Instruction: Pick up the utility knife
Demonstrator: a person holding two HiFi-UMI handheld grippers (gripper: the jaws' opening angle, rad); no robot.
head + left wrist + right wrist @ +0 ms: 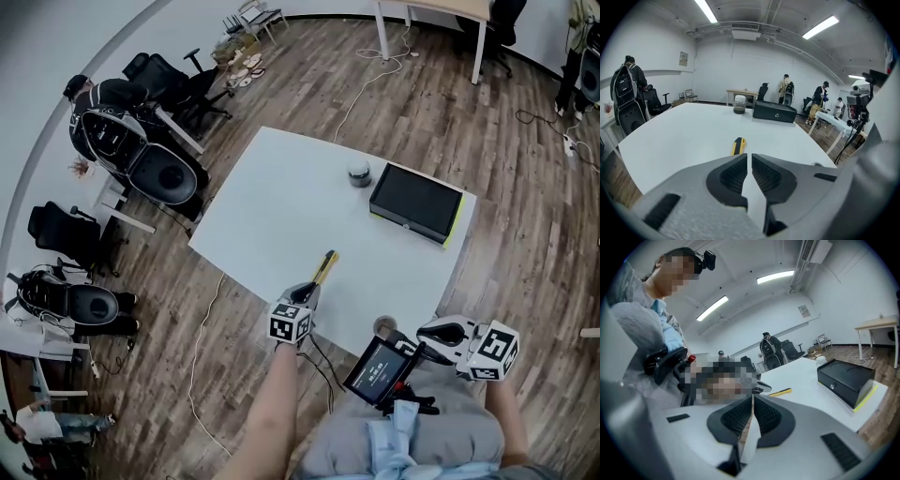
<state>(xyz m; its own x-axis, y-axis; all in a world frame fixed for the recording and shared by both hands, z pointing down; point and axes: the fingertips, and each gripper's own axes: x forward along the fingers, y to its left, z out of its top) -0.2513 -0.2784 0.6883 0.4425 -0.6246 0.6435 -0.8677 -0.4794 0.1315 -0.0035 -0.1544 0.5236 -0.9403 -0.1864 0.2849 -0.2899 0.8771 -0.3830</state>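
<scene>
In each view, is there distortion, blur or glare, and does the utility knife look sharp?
Head view: strong fisheye bending at the edges, even light, utility knife sharp. Left gripper view: dark round vignette, bright ceiling lights, no glare on the table, near jaws slightly soft. Right gripper view: same vignette, mosaic patches over faces.

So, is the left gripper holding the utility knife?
No, the left gripper is shut on nothing; the utility knife lies on the table ahead.

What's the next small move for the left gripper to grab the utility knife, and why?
Probably open the jaws first: the left gripper is shut and empty, and the utility knife lies on the table just ahead of its tips, untouched.
</scene>
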